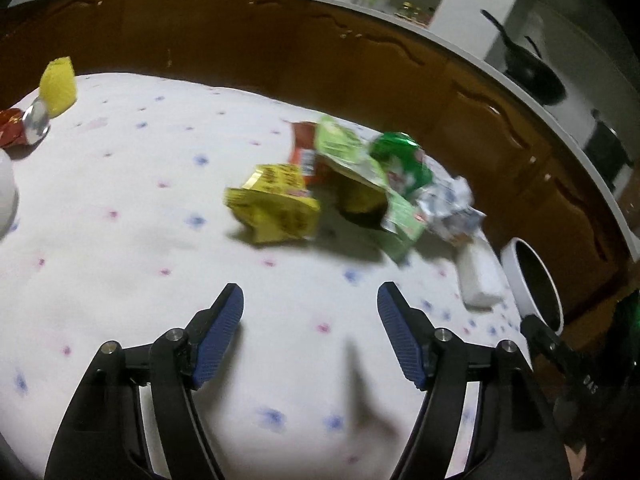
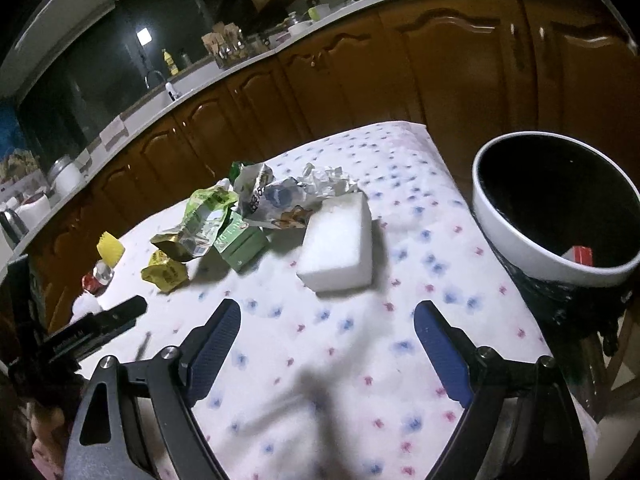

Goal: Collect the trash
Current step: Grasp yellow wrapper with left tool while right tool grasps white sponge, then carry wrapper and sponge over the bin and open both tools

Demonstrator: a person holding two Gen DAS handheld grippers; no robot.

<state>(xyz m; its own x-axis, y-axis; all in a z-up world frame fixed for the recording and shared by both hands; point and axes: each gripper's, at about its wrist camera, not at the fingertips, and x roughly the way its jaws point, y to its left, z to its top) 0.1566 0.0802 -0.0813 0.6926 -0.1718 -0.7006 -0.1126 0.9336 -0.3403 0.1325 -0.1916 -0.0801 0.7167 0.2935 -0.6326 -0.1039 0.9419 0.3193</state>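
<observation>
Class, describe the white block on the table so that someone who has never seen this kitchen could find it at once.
Start at the table with its flowered cloth, and find the bin at its edge. Between the bin and the pile of wrappers lies the white block, flat on the cloth, touching the pile. Unlike the crumpled, printed wrappers, it is plain, smooth and box-shaped.

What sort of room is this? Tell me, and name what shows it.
Most likely a home kitchen: wooden cabinets under a long countertop, a sink tap, and a frying pan on the counter.
</observation>
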